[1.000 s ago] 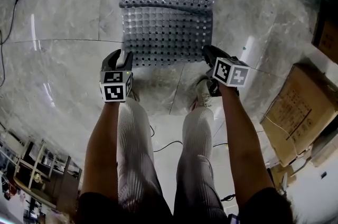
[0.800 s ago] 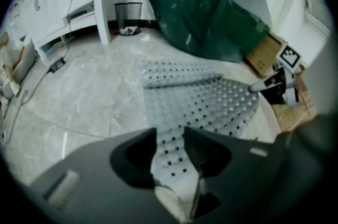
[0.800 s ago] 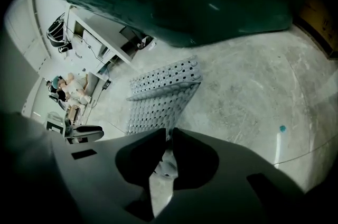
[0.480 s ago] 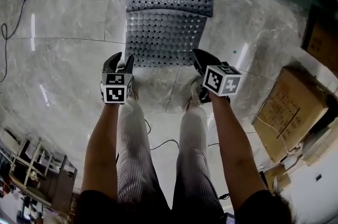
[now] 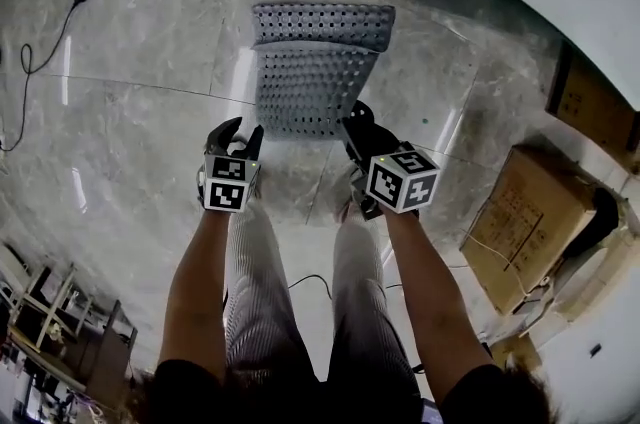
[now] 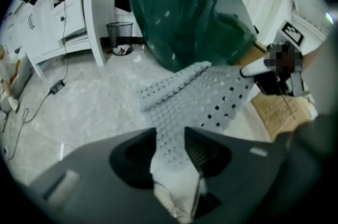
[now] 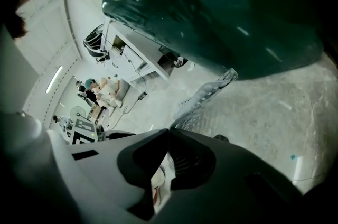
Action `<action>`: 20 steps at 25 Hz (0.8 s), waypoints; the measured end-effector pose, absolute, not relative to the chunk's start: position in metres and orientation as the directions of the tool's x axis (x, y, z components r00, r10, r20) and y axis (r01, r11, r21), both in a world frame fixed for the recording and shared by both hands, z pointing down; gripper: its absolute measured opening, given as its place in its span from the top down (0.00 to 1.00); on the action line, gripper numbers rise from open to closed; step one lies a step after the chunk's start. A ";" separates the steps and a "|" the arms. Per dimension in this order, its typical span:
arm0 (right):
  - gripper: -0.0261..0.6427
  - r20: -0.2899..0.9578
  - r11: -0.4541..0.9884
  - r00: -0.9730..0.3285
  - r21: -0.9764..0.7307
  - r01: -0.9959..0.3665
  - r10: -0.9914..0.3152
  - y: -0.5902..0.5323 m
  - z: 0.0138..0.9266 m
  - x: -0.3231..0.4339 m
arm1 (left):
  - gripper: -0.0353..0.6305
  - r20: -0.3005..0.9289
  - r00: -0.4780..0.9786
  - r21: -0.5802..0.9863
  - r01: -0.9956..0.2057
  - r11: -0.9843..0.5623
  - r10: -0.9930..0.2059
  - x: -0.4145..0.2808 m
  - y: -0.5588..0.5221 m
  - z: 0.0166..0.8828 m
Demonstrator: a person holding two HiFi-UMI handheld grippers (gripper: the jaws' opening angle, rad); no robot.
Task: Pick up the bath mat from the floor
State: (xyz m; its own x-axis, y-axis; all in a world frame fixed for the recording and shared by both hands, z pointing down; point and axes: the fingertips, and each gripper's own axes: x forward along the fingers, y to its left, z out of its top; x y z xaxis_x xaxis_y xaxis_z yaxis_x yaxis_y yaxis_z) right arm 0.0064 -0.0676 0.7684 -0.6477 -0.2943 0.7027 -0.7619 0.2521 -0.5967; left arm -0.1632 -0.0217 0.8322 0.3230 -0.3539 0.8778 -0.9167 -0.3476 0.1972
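Observation:
The grey bath mat (image 5: 315,72), dotted with holes, has its near edge raised off the marble floor while its far strip lies folded on the floor. My left gripper (image 5: 238,130) is shut on the near left corner. In the left gripper view the mat (image 6: 211,96) runs out from between that gripper's (image 6: 170,136) pads. My right gripper (image 5: 355,117) is at the near right corner, its jaws closing the last bit and pinched on the thin edge. In the right gripper view the mat (image 7: 203,99) stretches away from the right gripper (image 7: 169,133), whose jaws meet.
Cardboard boxes (image 5: 530,222) stand on the floor at the right. A black cable (image 5: 40,22) lies at the far left. A dark green tub (image 6: 185,6) rises just beyond the mat, with a wastebasket (image 6: 120,35) and white cabinets to its left. The person's legs are below the grippers.
The right gripper has closed on the mat's near right edge. Both grippers have drawn closer together and the mat's near edge has come up off the floor.

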 end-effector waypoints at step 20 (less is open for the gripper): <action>0.95 0.477 0.426 -0.826 -0.708 -0.563 -0.300 -0.105 0.591 -0.009 | 0.55 0.754 0.503 0.248 -0.814 -0.525 -0.422 -0.142 -0.065 0.716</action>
